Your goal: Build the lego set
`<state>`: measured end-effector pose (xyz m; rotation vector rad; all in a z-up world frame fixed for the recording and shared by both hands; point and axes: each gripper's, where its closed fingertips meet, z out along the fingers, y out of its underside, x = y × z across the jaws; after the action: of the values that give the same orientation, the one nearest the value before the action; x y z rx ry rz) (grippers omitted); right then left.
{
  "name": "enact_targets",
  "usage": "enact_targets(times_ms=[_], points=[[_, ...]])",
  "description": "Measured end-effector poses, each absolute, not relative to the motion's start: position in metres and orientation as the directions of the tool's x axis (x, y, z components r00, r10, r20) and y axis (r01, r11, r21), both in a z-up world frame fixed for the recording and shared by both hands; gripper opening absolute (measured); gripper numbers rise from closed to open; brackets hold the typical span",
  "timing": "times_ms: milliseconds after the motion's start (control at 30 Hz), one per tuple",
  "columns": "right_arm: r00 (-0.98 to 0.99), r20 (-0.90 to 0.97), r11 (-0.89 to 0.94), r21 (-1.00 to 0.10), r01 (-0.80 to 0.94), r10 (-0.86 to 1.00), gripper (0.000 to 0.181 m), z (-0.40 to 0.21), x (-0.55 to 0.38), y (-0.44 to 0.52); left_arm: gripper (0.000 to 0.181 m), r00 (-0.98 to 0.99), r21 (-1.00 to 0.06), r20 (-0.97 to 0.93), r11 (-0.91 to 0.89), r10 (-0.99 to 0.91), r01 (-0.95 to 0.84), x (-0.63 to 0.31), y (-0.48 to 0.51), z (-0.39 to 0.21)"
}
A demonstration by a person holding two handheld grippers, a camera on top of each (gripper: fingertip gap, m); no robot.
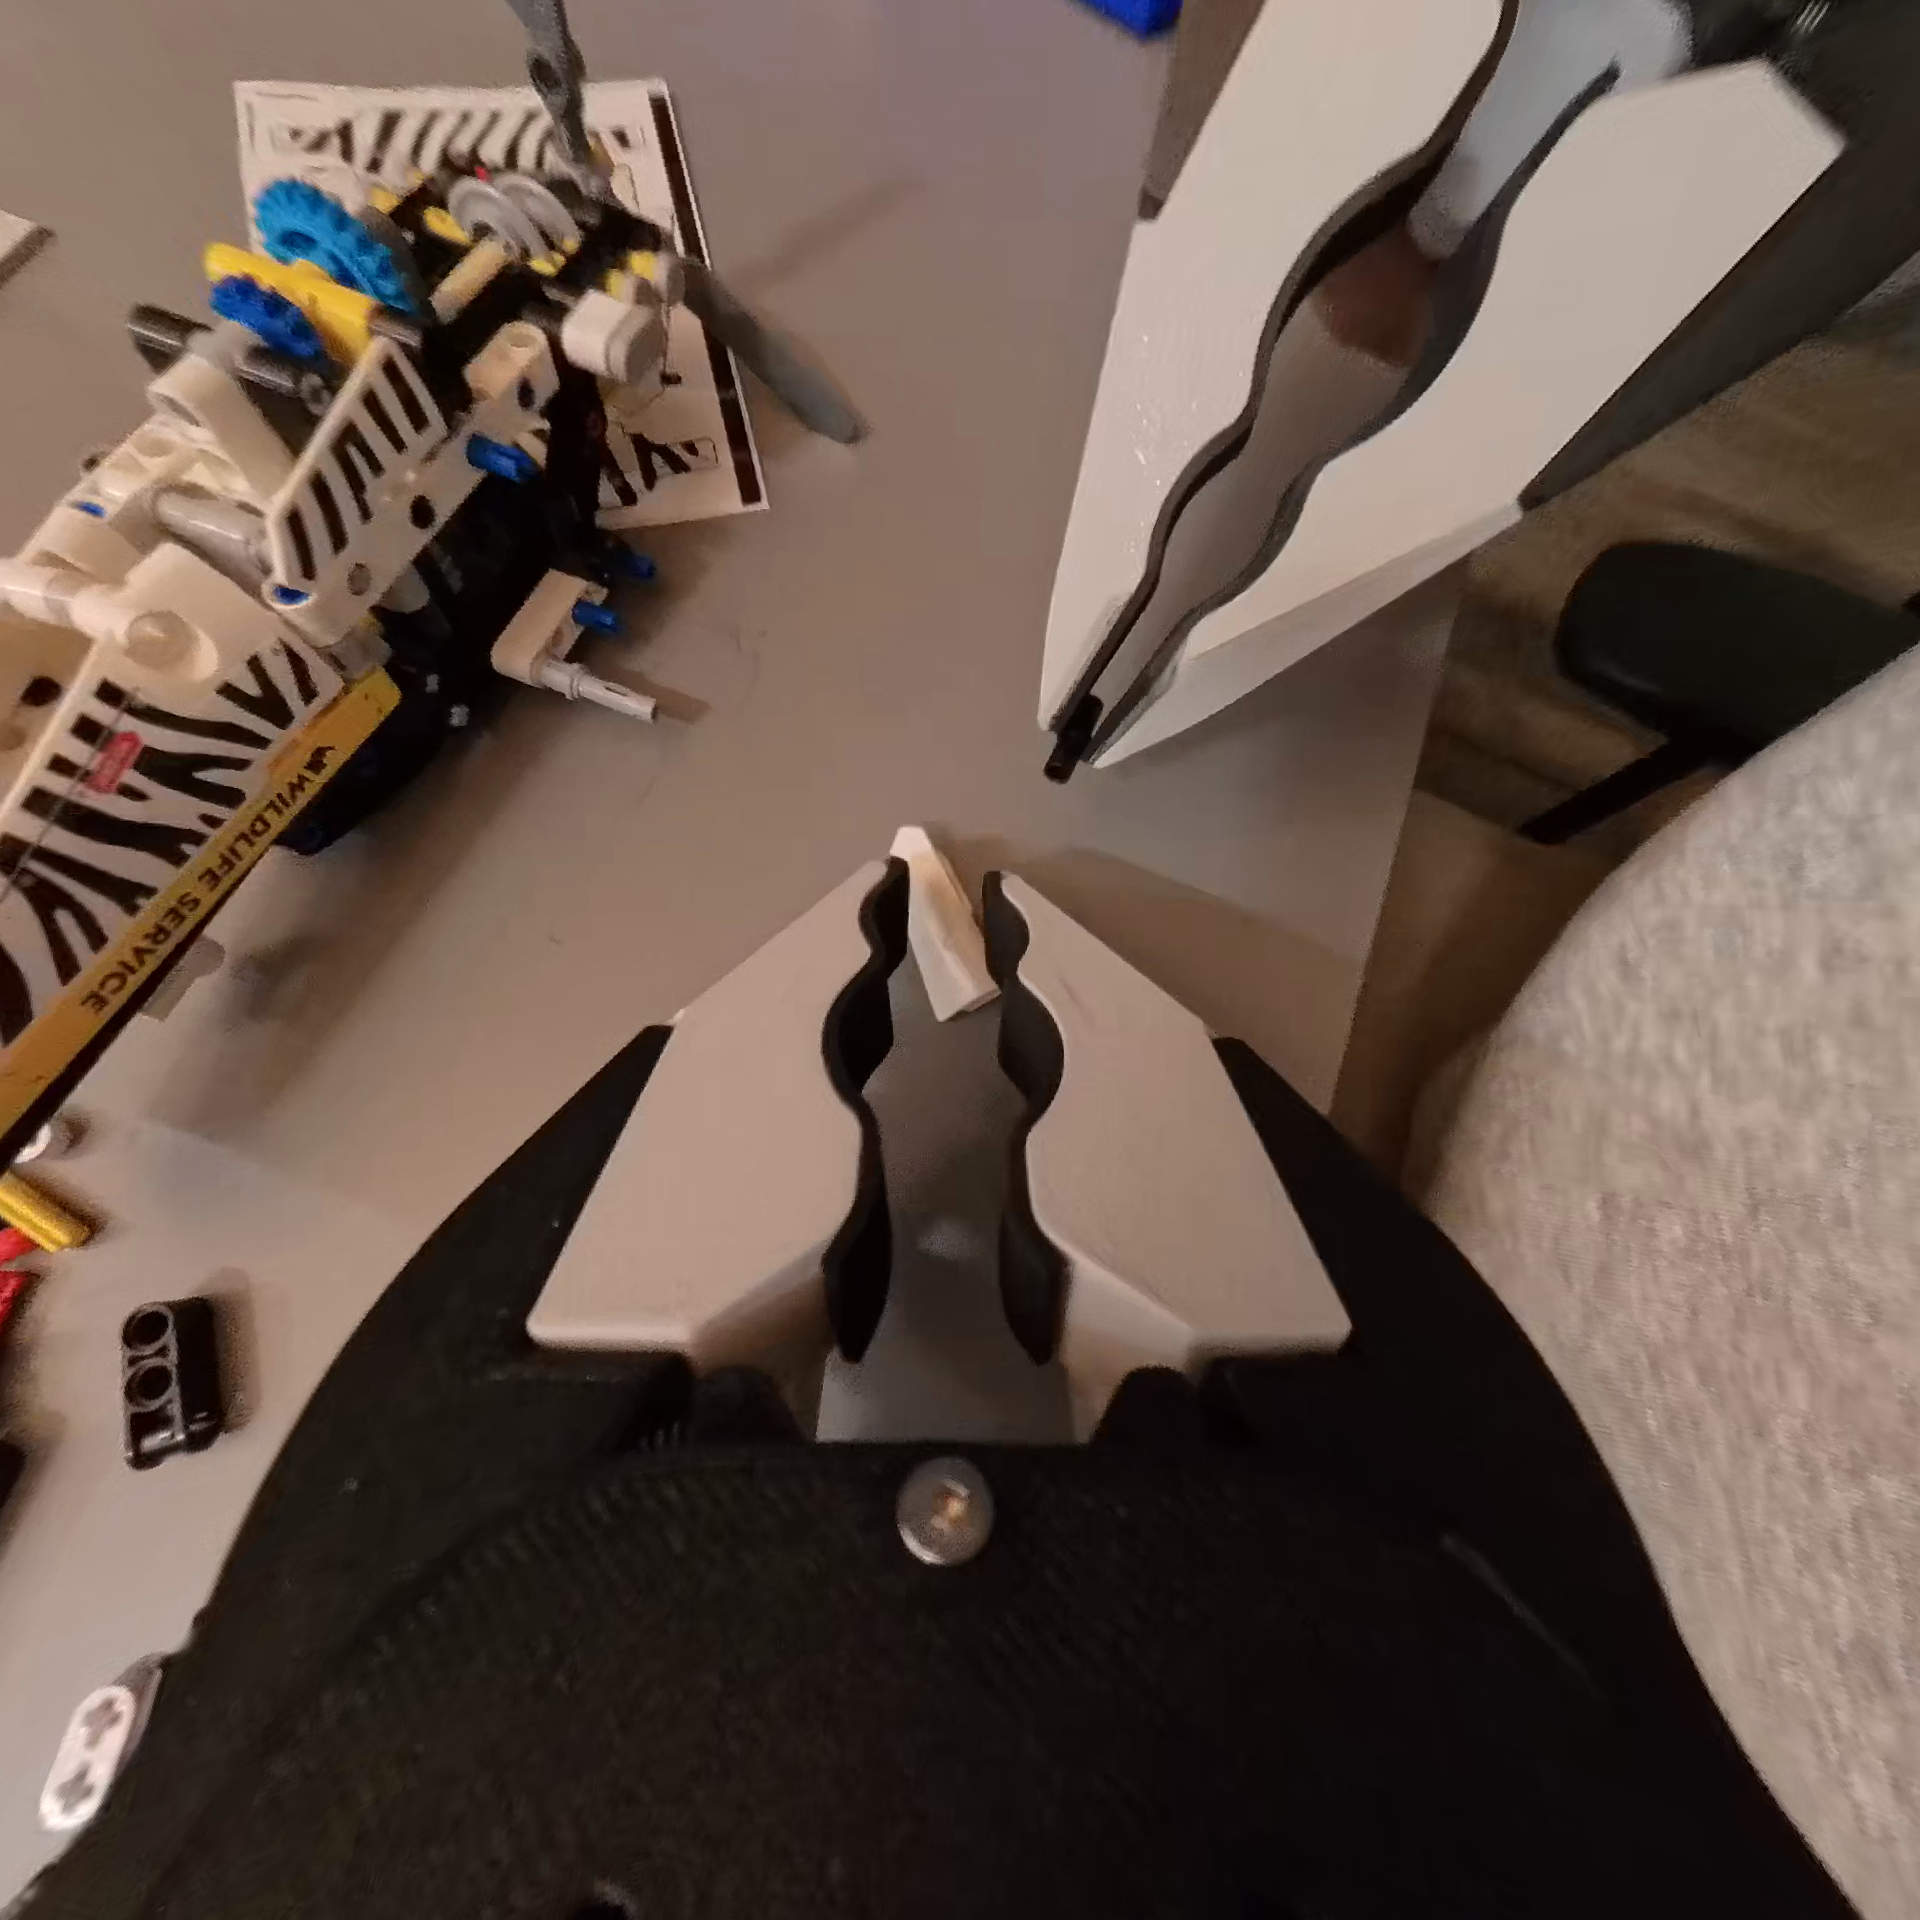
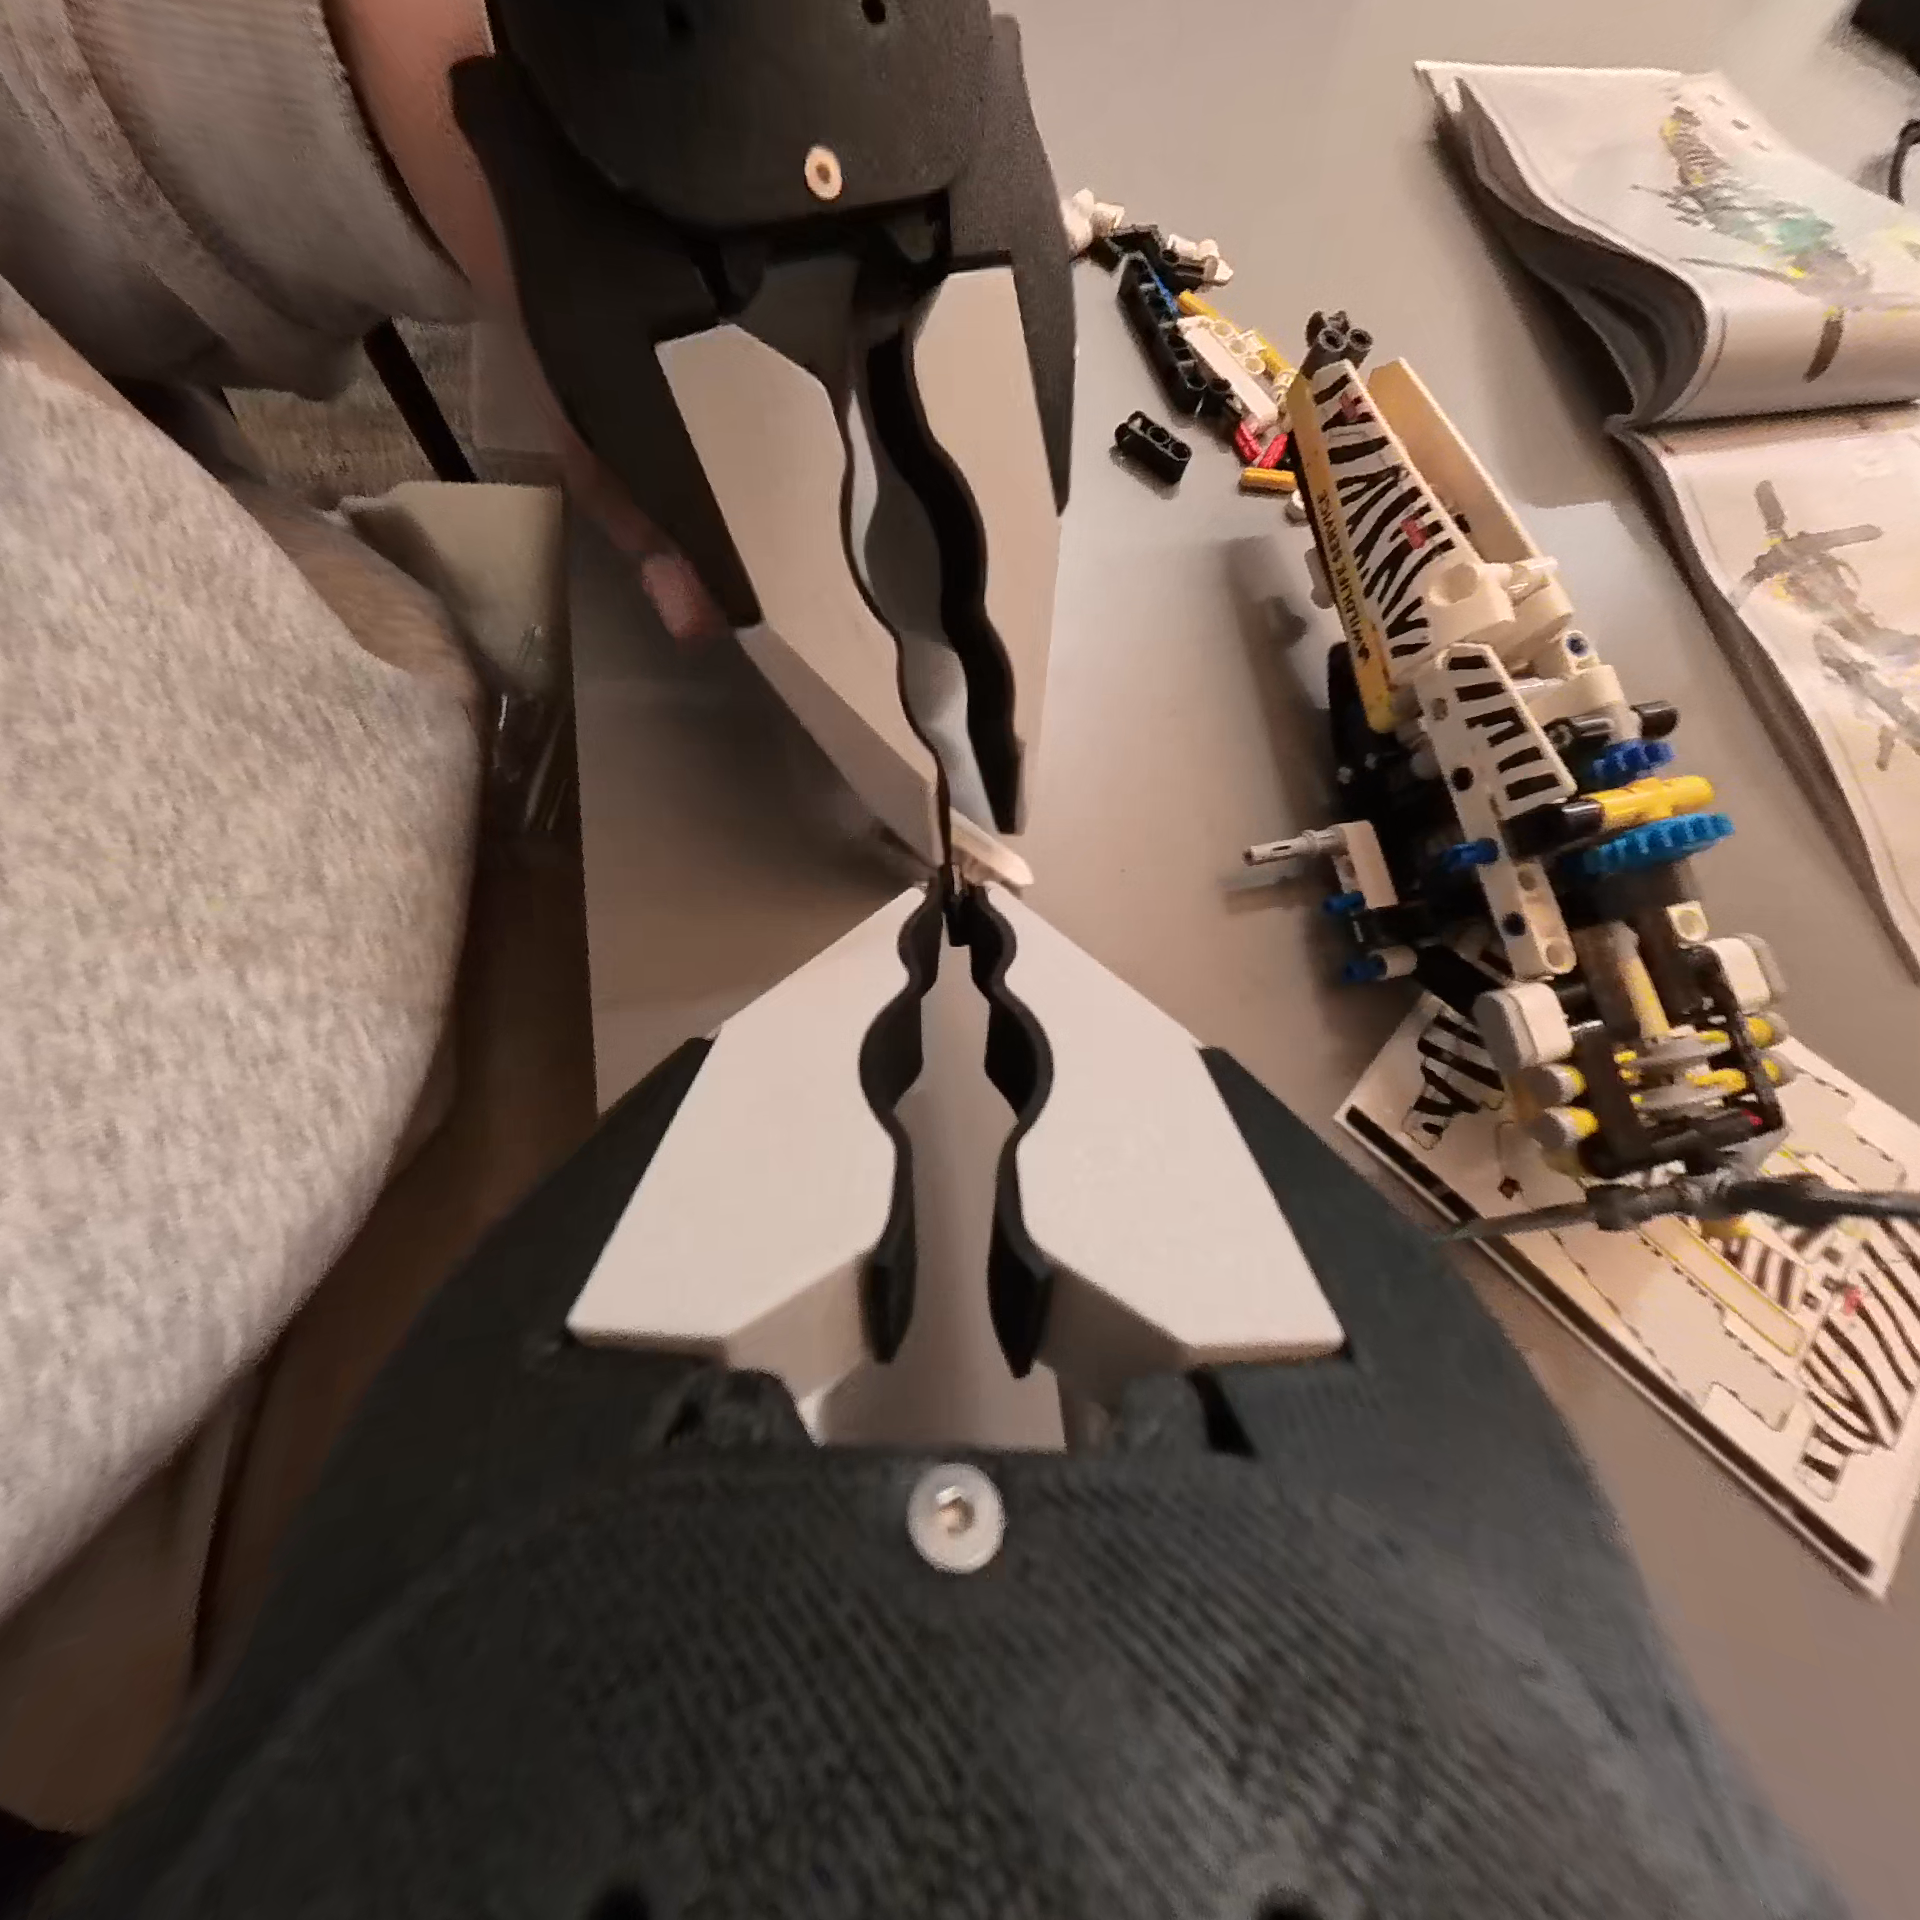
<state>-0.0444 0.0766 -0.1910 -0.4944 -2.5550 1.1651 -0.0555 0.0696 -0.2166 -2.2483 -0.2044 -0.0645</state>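
The left claw pinches a small white piece at its tips. The right claw is pressed onto a black pin, tip to tip with the left claw above the grey tabletop. Well to the side, the zebra-striped model lies on the tabletop, its front over a sticker sheet. Loose parts and a manual lie beyond it.
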Motion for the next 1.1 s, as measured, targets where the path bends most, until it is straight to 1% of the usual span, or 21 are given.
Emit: enact_targets(times_ms=[67,133,167,200,267,333,400,500,567,667,800,900,1100], points=[[-0.895,0.124,0.59,-0.788,0.174,0.429,0.003,-0.184,-0.044,0.077,0.012,0.969,-0.805,0.231,-0.541,0.091,0.243,-0.049,0.071,-0.202],[-0.894,0.162,0.573,-0.811,0.121,0.418,0.003,-0.173,-0.043,0.074,0.018,0.912,-0.823,0.41,-0.43,0.005,0.372,-0.037,0.075,-0.181],[-0.893,0.192,0.567,-0.82,0.082,0.406,0.003,-0.167,-0.041,0.072,0.022,0.869,-0.813,0.493,-0.376,-0.039,0.444,-0.033,0.076,-0.17],[-0.891,0.224,0.565,-0.824,0.043,0.394,0.003,-0.162,-0.04,0.069,0.022,0.826,-0.794,0.559,-0.332,-0.071,0.509,-0.032,0.077,-0.161],[-0.879,0.291,0.57,-0.821,-0.026,0.379,0.003,-0.152,-0.039,0.065,0.021,0.761,-0.759,0.636,-0.279,-0.125,0.588,-0.033,0.076,-0.148],[-0.856,0.358,0.582,-0.809,-0.085,0.374,0.003,-0.145,-0.04,0.063,0.006,0.729,-0.742,0.664,-0.263,-0.165,0.617,-0.031,0.073,-0.142],[-0.846,0.399,0.583,-0.802,-0.134,0.354,0.003,-0.141,-0.036,0.059,0.002,0.707,-0.73,0.68,-0.268,-0.194,0.628,-0.028,0.069,-0.138],[-0.847,0.395,0.527,-0.833,-0.168,0.355,0.003,-0.13,-0.031,0.053,0.001,0.656,-0.71,0.704,-0.262,-0.273,0.653,-0.023,0.063,-0.126],[-0.864,0.367,0.485,-0.858,-0.17,0.345,0.004,-0.123,-0.026,0.05,0.001,0.591,-0.676,0.732,-0.255,-0.338,0.691,-0.019,0.06,-0.119],[-0.912,0.278,0.41,-0.902,-0.138,0.303,0.004,-0.114,-0.016,0.045,0.001,0.45,-0.602,0.77,-0.284,-0.451,0.746,-0.009,0.055,-0.11],[-0.96,0.179,0.33,-0.938,-0.101,0.214,0.007,-0.104,0.0,0.038,0.002,0.324,-0.556,0.767,-0.32,-0.554,0.767,0.004,0.048,-0.1],[-0.963,0.192,0.321,-0.939,-0.124,0.19,0.005,-0.099,0.004,0.037,0.002,0.288,-0.546,0.759,-0.33,-0.584,0.77,0.009,0.047,-0.095],[-0.942,0.245,0.325,-0.932,-0.162,0.231,0.004,-0.094,0.001,0.037,0.002,0.21,-0.489,0.758,-0.324,-0.618,0.81,0.006,0.047,-0.09]])
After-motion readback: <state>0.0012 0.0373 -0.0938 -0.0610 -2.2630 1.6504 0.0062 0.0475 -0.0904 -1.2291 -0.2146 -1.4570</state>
